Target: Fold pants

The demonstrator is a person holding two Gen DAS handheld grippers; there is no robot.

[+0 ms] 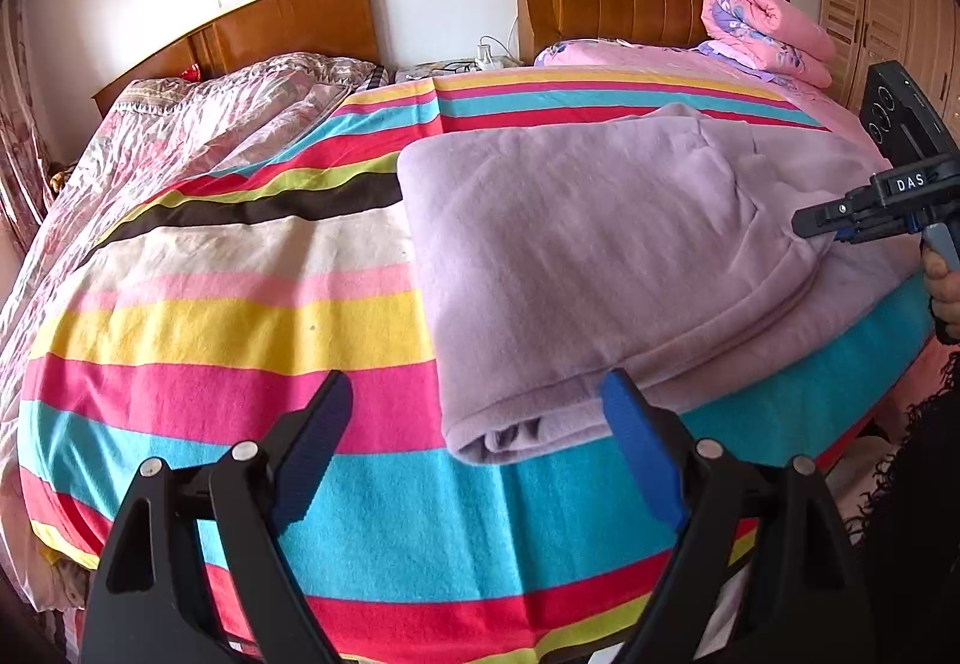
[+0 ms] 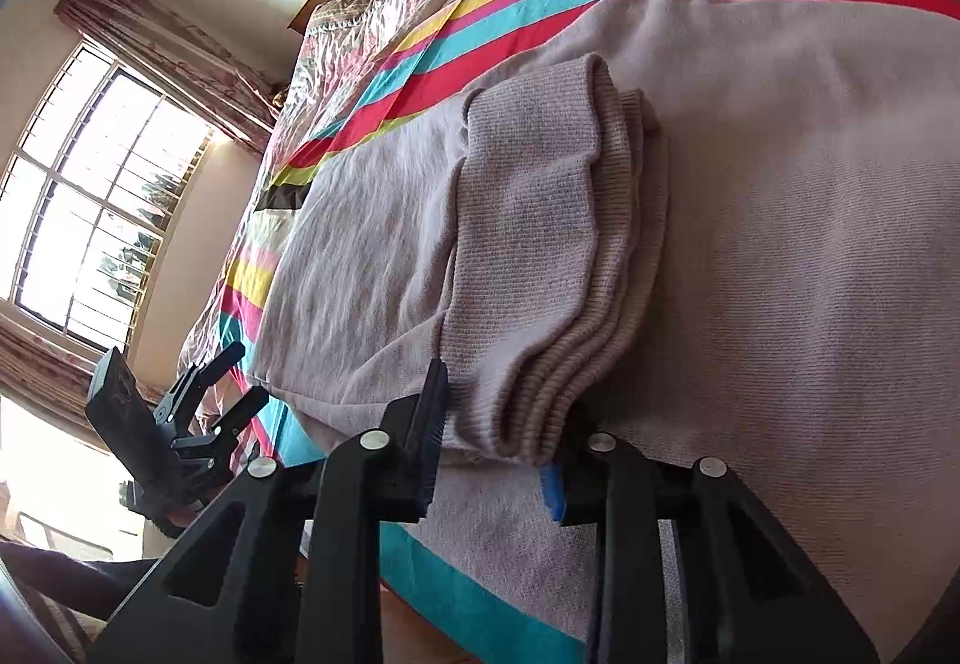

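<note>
Pants point(image 1: 600, 256) lie on the striped bedspread point(image 1: 240, 334) near the bed's front edge, already doubled over, the ribbed cuffs point(image 2: 540, 274) stacked on top on the right-hand side. Right gripper point(image 2: 498, 436) has its fingers clenched on the near end of that cuff stack, fabric pinched between the pads; in the left wrist view its tip sits at the pants' right edge. Left gripper point(image 1: 480, 424) is released, fingers wide, hovering just in front of the near folded corner with nothing between them. My read: next fold is being set up. To do it well, get the left fingers onto all layers at the near corner, not just the top one, match the right grip's height, then lift both together and carry across evenly so the cuffs don't slide out of stack.
</note>
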